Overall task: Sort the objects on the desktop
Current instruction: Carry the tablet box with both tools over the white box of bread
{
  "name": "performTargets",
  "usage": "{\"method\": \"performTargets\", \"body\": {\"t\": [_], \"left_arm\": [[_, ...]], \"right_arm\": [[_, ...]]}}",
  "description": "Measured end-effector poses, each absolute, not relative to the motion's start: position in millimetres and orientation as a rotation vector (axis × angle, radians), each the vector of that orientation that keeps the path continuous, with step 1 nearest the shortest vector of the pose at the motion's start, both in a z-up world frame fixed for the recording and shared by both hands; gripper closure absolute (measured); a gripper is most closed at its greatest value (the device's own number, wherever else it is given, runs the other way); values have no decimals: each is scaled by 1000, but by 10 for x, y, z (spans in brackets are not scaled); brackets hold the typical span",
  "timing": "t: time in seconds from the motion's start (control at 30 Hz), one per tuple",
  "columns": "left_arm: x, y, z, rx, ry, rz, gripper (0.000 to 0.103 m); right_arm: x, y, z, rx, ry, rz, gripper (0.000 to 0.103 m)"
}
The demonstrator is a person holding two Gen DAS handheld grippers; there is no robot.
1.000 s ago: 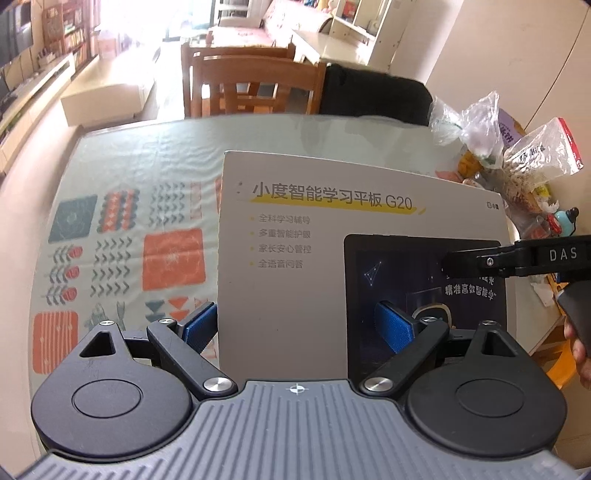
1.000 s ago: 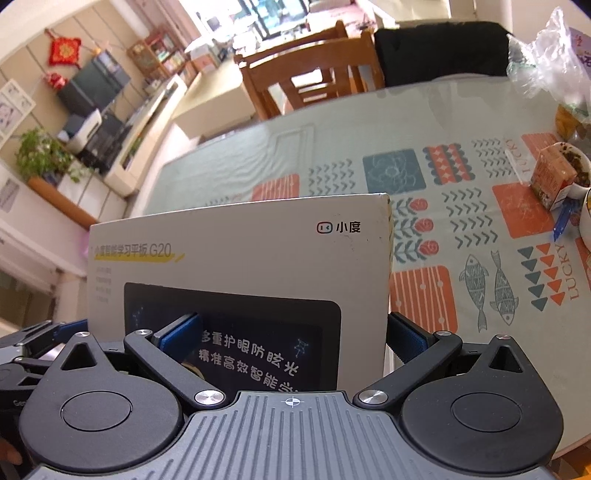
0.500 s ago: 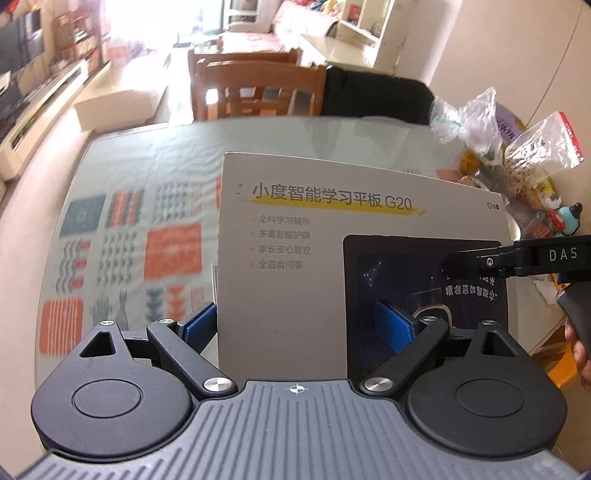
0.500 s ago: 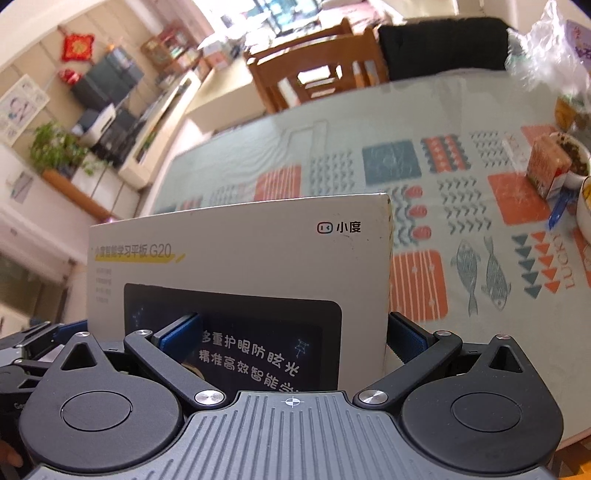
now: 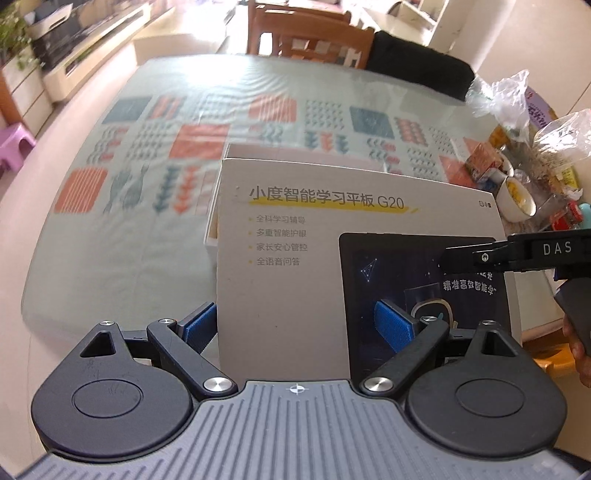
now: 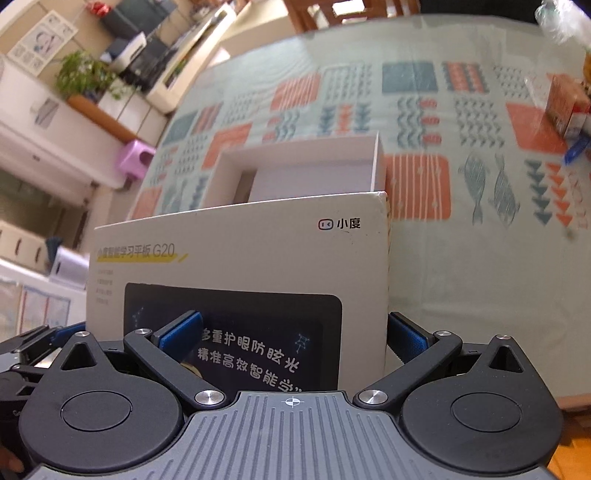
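Observation:
A flat white tablet-box lid (image 5: 295,258) with Chinese print and a black tablet picture is held up between both grippers. My left gripper (image 5: 301,326) is shut on its near left part. My right gripper (image 6: 291,336) is shut on its right part, and shows in the left wrist view (image 5: 476,254). Beyond the lid, the open white box base (image 6: 295,170) lies on the patterned tablecloth (image 6: 461,110); its near part is hidden by the lid. It also shows in the left wrist view (image 5: 216,206).
Plastic bags (image 5: 498,96), a snack carton (image 5: 484,166) and a bowl (image 5: 515,197) crowd the table's right side. Wooden chairs (image 5: 306,33) stand beyond the far edge. A purple stool (image 6: 135,157) stands on the floor to the left.
Both grippers have lifted the lid and tilted the views downward. The open box base underneath has come into view beyond the lid.

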State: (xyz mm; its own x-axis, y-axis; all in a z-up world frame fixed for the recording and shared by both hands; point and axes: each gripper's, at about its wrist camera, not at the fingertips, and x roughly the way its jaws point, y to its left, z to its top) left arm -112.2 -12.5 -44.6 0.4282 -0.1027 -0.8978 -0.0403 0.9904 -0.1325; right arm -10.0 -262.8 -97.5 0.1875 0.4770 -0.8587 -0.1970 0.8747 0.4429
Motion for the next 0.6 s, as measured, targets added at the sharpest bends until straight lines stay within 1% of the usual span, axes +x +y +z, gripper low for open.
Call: {"method": "performTargets", "body": {"t": [0.37,0.6], "left_arm": [[-1522,-136,-721,-162,1226,24,0],[-1598,-164,-834,-174,1256,21,0]], "right_arm": [[-537,-2633,-1215,251,1379,498,0],[-702,-2670,-1326,230,1408,485,0]]}}
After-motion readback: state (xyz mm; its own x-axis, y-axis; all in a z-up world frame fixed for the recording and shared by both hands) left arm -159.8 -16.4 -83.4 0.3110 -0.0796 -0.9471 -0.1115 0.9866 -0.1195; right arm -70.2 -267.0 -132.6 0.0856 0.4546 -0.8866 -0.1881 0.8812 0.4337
